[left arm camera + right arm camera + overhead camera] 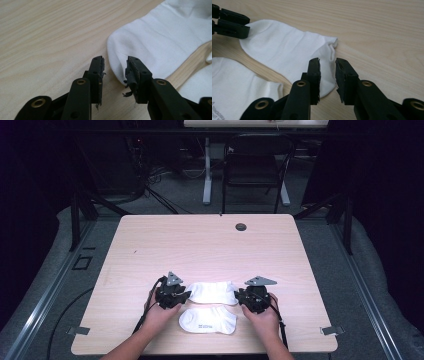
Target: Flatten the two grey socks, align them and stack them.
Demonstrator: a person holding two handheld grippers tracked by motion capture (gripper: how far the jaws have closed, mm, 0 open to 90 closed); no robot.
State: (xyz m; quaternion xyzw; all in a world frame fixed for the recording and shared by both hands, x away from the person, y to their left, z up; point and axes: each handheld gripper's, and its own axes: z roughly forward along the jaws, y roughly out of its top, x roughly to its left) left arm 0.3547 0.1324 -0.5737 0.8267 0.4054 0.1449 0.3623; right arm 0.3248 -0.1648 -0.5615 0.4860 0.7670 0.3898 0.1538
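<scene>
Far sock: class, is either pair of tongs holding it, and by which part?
Nothing is held. The far sock lies flat; the left tongs stand open at one end, the right tongs open at the other.

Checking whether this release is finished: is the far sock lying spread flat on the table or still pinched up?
Spread flat. The far sock lies on the table; each claw's jaws stand apart at an end, none pressing.

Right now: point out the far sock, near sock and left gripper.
far sock (212, 292), high view, middle of its body.
near sock (207, 320), high view, middle, by the print.
left gripper (114, 68), left gripper view, midway between its fingertips.
</scene>
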